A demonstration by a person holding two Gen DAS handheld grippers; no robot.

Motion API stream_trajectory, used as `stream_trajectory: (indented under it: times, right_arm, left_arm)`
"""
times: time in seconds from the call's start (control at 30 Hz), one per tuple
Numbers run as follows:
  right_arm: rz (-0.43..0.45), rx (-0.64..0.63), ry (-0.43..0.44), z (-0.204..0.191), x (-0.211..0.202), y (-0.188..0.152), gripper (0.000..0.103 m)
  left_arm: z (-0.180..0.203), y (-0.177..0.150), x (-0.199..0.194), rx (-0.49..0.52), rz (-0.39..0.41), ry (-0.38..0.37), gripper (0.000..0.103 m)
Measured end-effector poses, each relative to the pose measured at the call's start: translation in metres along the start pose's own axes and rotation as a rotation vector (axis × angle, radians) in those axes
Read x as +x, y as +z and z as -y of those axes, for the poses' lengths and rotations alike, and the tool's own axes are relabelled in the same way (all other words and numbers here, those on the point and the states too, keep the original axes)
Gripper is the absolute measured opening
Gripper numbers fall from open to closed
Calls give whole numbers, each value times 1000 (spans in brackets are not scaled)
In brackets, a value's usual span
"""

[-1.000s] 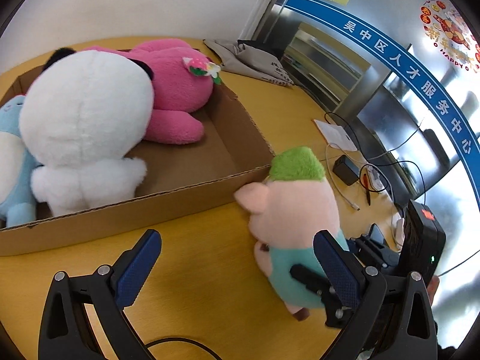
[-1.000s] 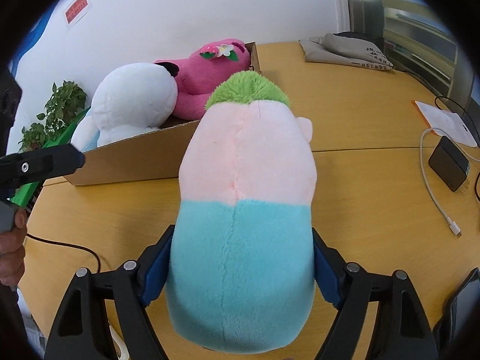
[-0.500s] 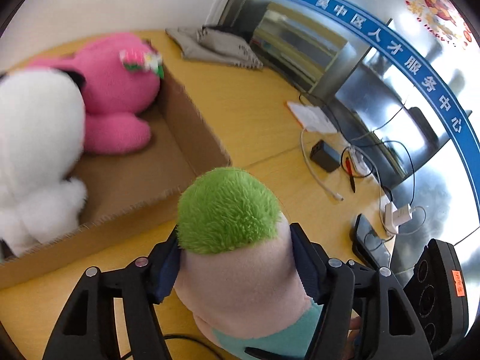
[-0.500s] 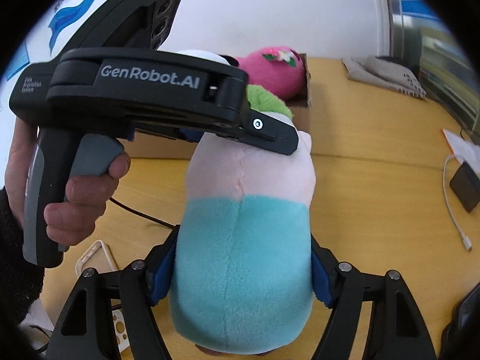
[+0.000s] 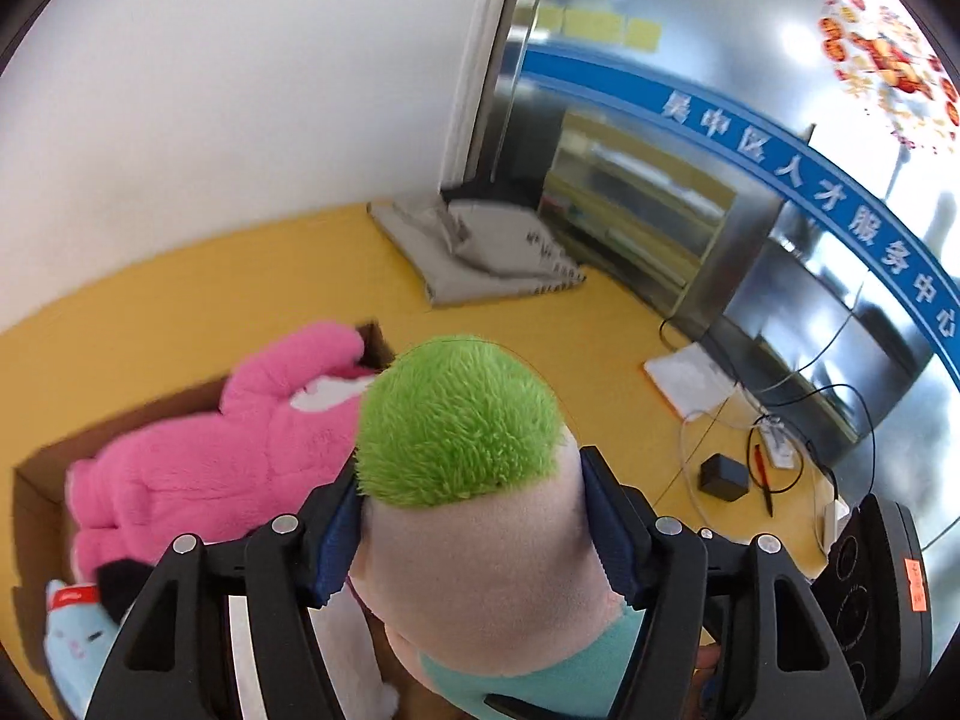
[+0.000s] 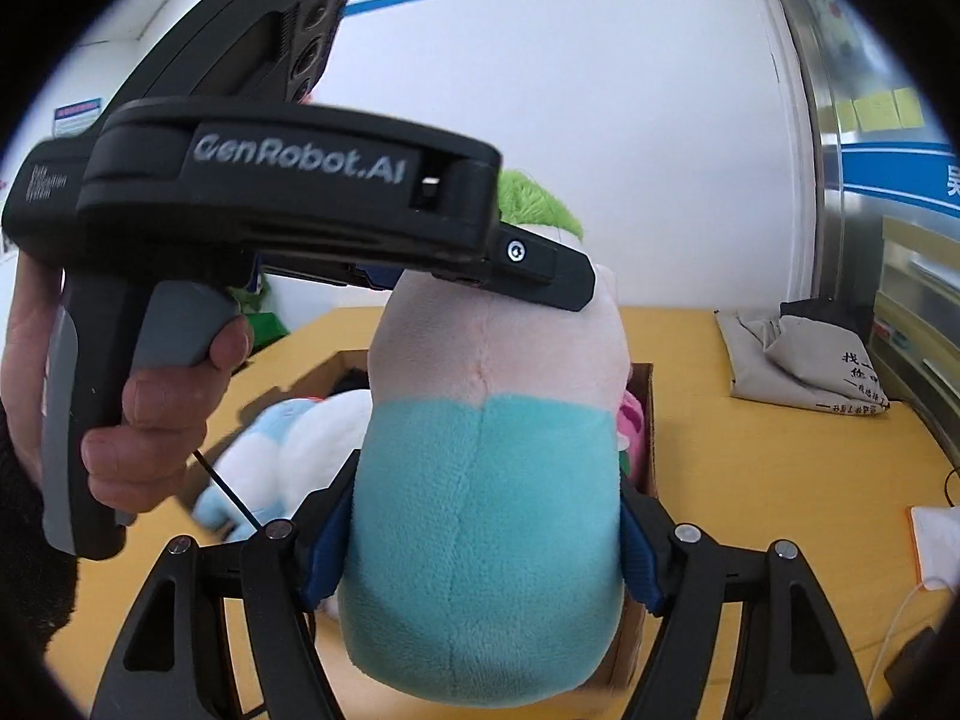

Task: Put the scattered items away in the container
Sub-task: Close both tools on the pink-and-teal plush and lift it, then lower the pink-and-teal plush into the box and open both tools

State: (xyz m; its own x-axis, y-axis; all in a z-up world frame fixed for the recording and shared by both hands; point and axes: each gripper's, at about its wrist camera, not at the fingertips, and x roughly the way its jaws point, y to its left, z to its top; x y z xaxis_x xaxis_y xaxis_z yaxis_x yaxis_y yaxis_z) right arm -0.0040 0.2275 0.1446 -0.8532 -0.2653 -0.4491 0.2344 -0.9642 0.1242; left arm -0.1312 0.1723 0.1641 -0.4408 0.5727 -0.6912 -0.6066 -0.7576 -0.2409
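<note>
Plush pig [image 6: 486, 480] is up over the cardboard box [image 5: 36, 480], both hand-held grippers clamped on it: left [image 5: 471, 534] at the head, right [image 6: 480, 546] on the teal body. Box looks crowded already, so it might perch on the pink plush [image 5: 198, 456] and roll out.

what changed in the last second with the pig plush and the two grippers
The left gripper, open and empty a second ago, has closed on the head of the pig plush. Both grippers have carried it up off the table and over the cardboard box. The right gripper keeps its hold on the teal body. The pink plush stays in the box.
</note>
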Motion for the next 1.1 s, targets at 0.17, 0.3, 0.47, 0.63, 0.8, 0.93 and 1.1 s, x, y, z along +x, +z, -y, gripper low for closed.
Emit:
stream_trajectory:
  times: [0.17, 0.3, 0.47, 0.63, 0.8, 0.93, 1.1]
  right_arm:
    - [-208, 84, -43, 24, 61, -38, 75]
    - [-267, 27, -93, 19, 68, -50, 76]
    - [-231, 9, -98, 21, 28, -30, 82]
    - [-326, 7, -115, 34, 44, -33, 50]
    - [-338, 72, -118, 31, 46, -46, 50]
    - [-344, 35, -158, 15, 40, -58, 56]
    - [-345, 51, -171, 12, 43, -62, 74]
  left_arm:
    - [-21, -29, 84, -10, -171, -24, 72]
    - [-30, -35, 93, -42, -160, -68, 75]
    - [-26, -38, 103, -41, -186, -40, 77]
    - [-15, -39, 119, -28, -209, 20, 81]
    - [-12, -38, 120, -37, -202, 44, 84]
    - [-7, -40, 84, -68, -139, 81, 85]
    - [-2, -56, -2, -63, -12, 152, 84]
